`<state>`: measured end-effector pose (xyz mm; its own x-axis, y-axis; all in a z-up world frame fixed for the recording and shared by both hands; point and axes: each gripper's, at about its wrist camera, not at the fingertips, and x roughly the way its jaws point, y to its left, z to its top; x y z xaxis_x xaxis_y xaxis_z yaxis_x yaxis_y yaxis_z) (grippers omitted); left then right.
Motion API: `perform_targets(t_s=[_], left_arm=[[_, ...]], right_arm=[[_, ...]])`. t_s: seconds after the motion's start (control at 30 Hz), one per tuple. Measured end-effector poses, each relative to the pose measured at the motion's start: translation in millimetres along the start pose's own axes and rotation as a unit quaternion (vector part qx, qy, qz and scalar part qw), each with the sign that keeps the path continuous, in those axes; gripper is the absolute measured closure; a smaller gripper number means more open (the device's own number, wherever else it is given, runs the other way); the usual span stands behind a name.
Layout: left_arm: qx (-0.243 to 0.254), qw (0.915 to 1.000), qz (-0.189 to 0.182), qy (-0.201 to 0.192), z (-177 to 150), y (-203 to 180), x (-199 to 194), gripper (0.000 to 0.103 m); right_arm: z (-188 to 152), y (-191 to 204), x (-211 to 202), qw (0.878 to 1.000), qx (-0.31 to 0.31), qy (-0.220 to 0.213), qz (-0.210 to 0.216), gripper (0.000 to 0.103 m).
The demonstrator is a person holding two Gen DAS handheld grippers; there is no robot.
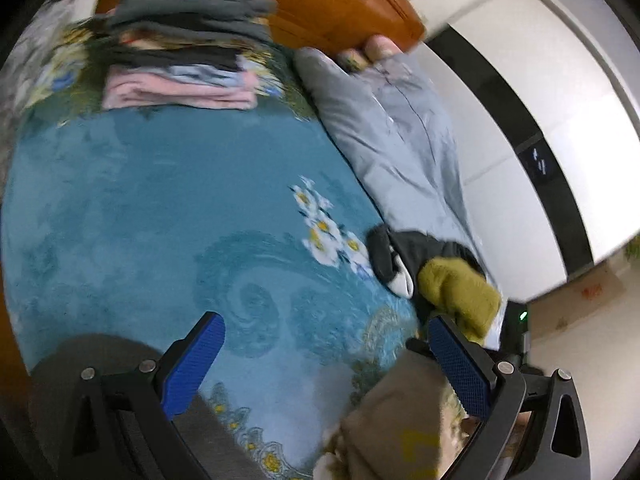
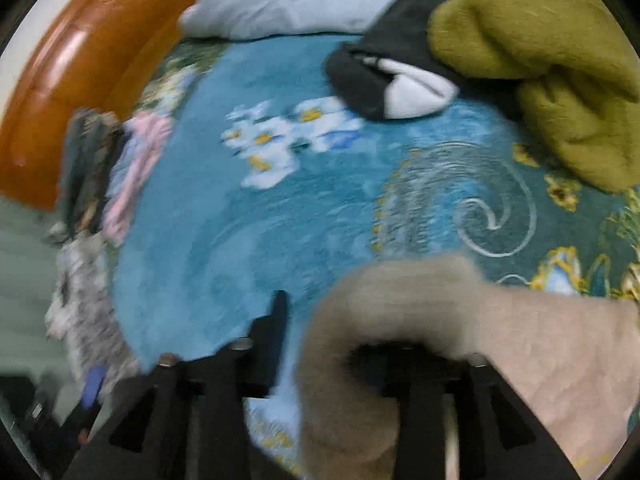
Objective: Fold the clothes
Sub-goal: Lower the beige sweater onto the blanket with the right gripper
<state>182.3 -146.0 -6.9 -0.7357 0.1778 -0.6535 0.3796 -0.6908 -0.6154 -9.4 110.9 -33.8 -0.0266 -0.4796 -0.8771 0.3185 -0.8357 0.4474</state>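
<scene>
L hand-held gripper (image 1: 320, 364): your jaws wide apart, nothing in them | R hand-held gripper (image 2: 360, 344): beige fleece garment (image 2: 520, 360) draped over it, grip state can't tell | garment at near edge of bed (image 1: 160, 208), folded stack (image 1: 180, 68) far side, olive piece (image 2: 540, 72) in pile | soft, light, floppy, likely clings; pinch hem or corner.

In the left wrist view a stack of folded clothes (image 1: 180, 64) sat on the blanket (image 1: 160, 208) at upper left, before the headboard (image 1: 320, 0); a pillow (image 1: 392, 128) lay at upper right; a heap of unfolded garments (image 1: 440, 280) lay at lower right beside the pillow.
</scene>
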Motion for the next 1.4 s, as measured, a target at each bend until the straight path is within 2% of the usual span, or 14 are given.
perform_targets(t_s=[0.07, 0.23, 0.3, 0.4, 0.53, 0.67, 0.77, 0.83, 0.9, 1.03, 1.1, 1.17, 1.23, 1.4], left_arm=[[0.03, 0.9994, 0.002, 0.017, -3.8, -19.9, 14.6, 0.0], [0.07, 0.9924, -0.034, 0.095, -22.3, -69.8, 60.0, 0.0], [0.097, 0.986, -0.052, 0.126, -34.9, -92.8, 74.6, 0.0], [0.16, 0.972, -0.053, 0.163, -59.5, -130.0, 92.0, 0.0], [0.237, 0.9484, 0.006, 0.211, -95.7, -156.2, 119.9, 0.0], [0.274, 0.9318, 0.07, 0.228, -116.5, -149.2, 138.1, 0.0], [0.259, 0.9334, 0.08, 0.236, -118.8, -136.0, 139.0, 0.0], [0.241, 0.939, 0.078, 0.233, -114.6, -129.4, 136.3, 0.0], [0.223, 0.9443, 0.076, 0.23, -110.4, -122.7, 133.5, 0.0], [0.189, 0.9534, 0.072, 0.224, -102.5, -110.3, 127.8, 0.0], [0.188, 0.9545, 0.071, 0.221, -100.1, -109.9, 125.9, 0.0], [0.185, 0.955, 0.066, 0.223, -98.7, -111.6, 128.5, 0.0], [0.179, 0.9553, 0.061, 0.227, -99.9, -111.9, 129.2, 0.0], [0.158, 0.9547, 0.06, 0.245, -102.3, -109.8, 137.7, 0.0]], right_arm=[[-11.8, -0.8, -22.7, 0.999, -0.026, -0.01, 0.036, 0.047], [-38.4, -56.0, -85.9, 0.993, 0.003, -0.077, 0.09, 0.043], [-50.2, -90.9, -106.2, 0.991, 0.043, -0.108, 0.069, 0.042], [-67.6, -123.5, -115.8, 0.991, 0.068, -0.107, 0.031, 0.042], [-99.7, -136.2, -106.3, 0.997, 0.035, -0.059, -0.032, 0.042], [-139.5, -113.9, -57.4, 0.992, -0.084, 0.031, -0.093, 0.041], [-158.7, -90.4, -37.8, 0.982, -0.152, 0.041, -0.105, 0.041], [-168.5, -73.0, -27.1, 0.973, -0.196, 0.043, -0.117, 0.041], [-169.8, -64.6, -16.6, 0.961, -0.223, 0.038, -0.161, 0.04], [-160.9, -62.8, -11.2, 0.95, -0.221, 0.011, -0.22, 0.04], [-157.0, -62.0, -22.0, 0.952, -0.214, -0.007, -0.219, 0.048], [-149.8, -60.0, -41.0, 0.948, -0.208, -0.044, -0.237, 0.078], [-136.8, -66.4, -59.6, 0.95, -0.179, -0.071, -0.247, 0.087], [-104.1, -86.7, -85.4, 0.962, -0.093, -0.092, -0.239, 0.087]])
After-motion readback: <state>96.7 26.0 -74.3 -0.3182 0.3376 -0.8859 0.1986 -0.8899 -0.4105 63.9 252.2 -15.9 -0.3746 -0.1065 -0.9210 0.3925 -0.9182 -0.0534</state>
